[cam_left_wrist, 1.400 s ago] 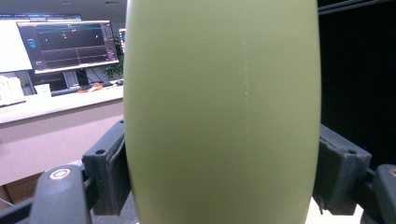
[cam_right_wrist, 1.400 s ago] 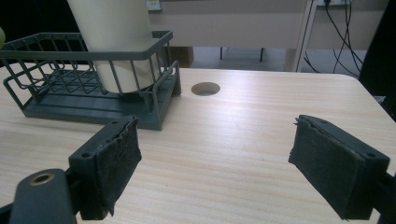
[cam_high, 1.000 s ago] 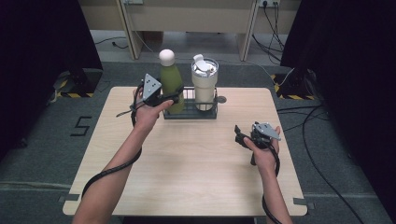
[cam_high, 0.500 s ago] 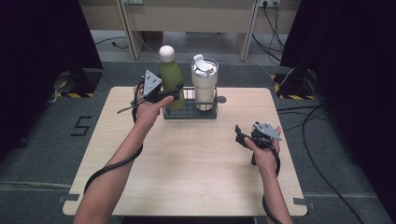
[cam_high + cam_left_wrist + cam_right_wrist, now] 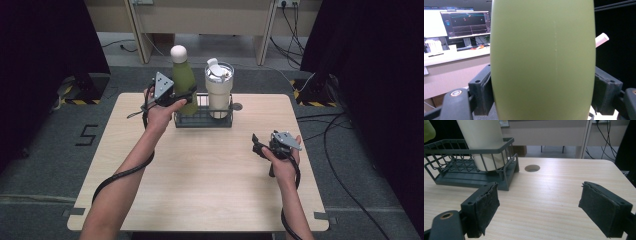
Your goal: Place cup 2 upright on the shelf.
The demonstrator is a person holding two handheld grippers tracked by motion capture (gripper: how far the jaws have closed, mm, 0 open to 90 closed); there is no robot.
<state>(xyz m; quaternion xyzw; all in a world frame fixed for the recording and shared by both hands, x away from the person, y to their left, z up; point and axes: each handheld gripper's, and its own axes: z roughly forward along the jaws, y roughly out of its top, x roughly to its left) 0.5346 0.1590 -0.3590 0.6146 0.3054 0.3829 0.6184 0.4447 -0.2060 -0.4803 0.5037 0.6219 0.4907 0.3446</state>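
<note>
meanwhile left claw (image 5: pixel 186 95) pinches the green bottle (image 5: pixel 183 80) above the rack (image 5: pixel 202 119); right claw (image 5: pixel 260 146) spread.

A wire basket (image 5: pixel 202 119) stood at the table's (image 5: pixel 200 190) far edge. A tumbler (image 5: pixel 219 90) stood in its right end, a bottle (image 5: pixel 183 80) just left of it, above the basket's left end. A round hole (image 5: pixel 236 106) lay in the tabletop right of the basket.

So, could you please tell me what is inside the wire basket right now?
A cream tumbler stands in the wire basket. The green bottle is gripped beside it; its base is hidden.
</note>
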